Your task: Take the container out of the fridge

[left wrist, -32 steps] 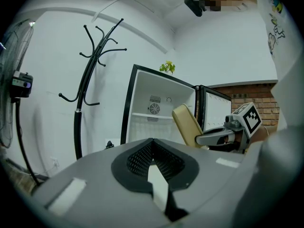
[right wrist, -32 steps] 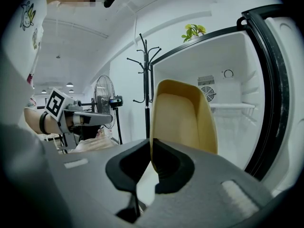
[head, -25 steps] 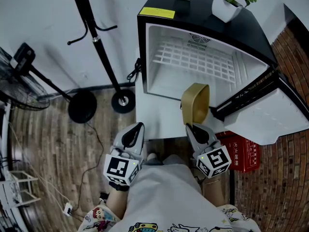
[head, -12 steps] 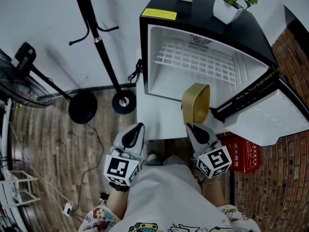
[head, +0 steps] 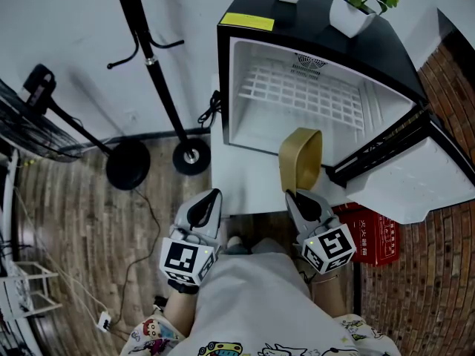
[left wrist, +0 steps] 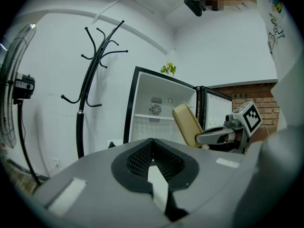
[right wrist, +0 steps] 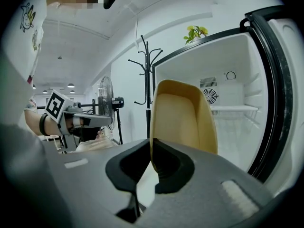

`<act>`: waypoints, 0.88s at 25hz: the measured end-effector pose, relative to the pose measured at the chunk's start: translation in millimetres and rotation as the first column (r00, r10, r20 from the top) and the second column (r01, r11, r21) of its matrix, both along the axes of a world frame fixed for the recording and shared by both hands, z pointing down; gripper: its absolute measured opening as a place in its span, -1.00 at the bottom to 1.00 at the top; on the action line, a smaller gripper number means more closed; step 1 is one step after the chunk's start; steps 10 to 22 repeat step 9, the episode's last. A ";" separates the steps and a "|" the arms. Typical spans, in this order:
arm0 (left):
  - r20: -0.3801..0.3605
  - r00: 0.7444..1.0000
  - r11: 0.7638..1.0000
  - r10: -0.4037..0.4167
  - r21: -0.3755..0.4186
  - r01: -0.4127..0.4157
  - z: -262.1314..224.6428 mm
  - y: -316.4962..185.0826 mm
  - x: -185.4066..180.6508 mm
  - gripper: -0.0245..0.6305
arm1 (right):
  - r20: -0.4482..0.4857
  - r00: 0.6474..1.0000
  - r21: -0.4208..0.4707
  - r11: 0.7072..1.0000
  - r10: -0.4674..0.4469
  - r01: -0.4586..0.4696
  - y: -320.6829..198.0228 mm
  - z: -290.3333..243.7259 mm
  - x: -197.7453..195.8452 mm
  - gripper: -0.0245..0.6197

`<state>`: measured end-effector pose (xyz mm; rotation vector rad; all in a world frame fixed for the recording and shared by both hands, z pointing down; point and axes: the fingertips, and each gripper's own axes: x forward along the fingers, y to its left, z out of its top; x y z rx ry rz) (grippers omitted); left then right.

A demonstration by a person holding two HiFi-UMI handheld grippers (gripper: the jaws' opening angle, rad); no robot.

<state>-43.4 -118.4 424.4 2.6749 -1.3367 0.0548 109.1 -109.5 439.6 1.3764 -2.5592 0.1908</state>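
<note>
A white wall [head: 67,35] backs the open fridge [head: 319,22]; wooden floor [head: 82,221] spreads to its left. A coat stand [head: 159,80] is just left of the fridge, a fan [head: 38,87] further left. Just in front of the fridge, the right gripper [head: 295,196] pinches the rim of the tan container [head: 300,158]; the left gripper [head: 214,196] has its jaws together, empty.

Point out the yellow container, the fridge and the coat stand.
yellow container [head: 300,162], head view, inner wall.
fridge [head: 312,22], head view, black top.
coat stand [head: 190,155], head view, round base.
</note>
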 end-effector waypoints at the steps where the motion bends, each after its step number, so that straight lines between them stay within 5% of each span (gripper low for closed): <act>1: -0.001 1.000 1.000 0.002 0.002 -0.002 1.5 0.2 0.0 -0.91 | 0.000 1.000 -0.001 1.000 -0.001 0.001 0.3 0.4 -0.3 -0.90; 22: -0.003 1.000 1.000 0.007 0.006 -0.007 4.8 0.0 -0.1 -0.91 | -0.003 1.000 -0.001 1.000 -0.004 0.004 1.5 3.3 -2.2 -0.90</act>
